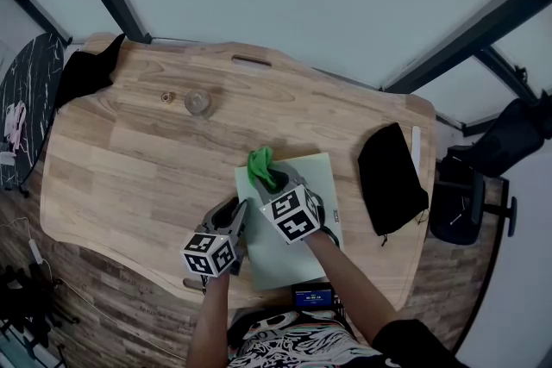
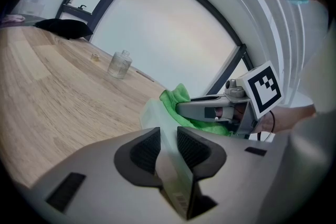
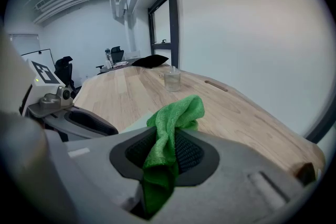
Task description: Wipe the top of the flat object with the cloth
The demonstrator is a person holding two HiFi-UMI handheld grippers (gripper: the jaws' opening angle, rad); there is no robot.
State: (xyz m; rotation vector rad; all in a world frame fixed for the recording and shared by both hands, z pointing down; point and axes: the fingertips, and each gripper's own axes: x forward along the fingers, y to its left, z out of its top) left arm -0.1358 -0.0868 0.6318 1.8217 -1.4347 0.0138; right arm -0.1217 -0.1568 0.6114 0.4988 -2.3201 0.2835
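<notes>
Table (image 1: 129, 151): light wood with rounded corners, a pale wall and dark framing behind it.
Flat object (image 1: 289, 258): pale green and thin, lying at the near edge of the table, right in front of the person.
Left gripper (image 1: 235, 218): jaws closed on the left edge of the flat object (image 2: 155, 115). From its own view that thin edge runs straight up between the two ribbed pads (image 2: 146, 150).
Cloth (image 1: 261, 166): bright green and bunched, sitting at the far left corner of the flat object.
Right gripper (image 1: 274, 184): jaws pinched tight on the cloth (image 3: 177, 113), with a fold hanging down between them. It sits just beside the left gripper, a little farther across the table.
Glass jar (image 1: 198, 103): upright, well apart toward the far side, with a small round thing (image 1: 166, 97) just beside it.
Black pouch (image 1: 392, 177): lying at the right end of the table, apart from the flat object.
Dark bundle (image 1: 86, 73): at the far left corner.
</notes>
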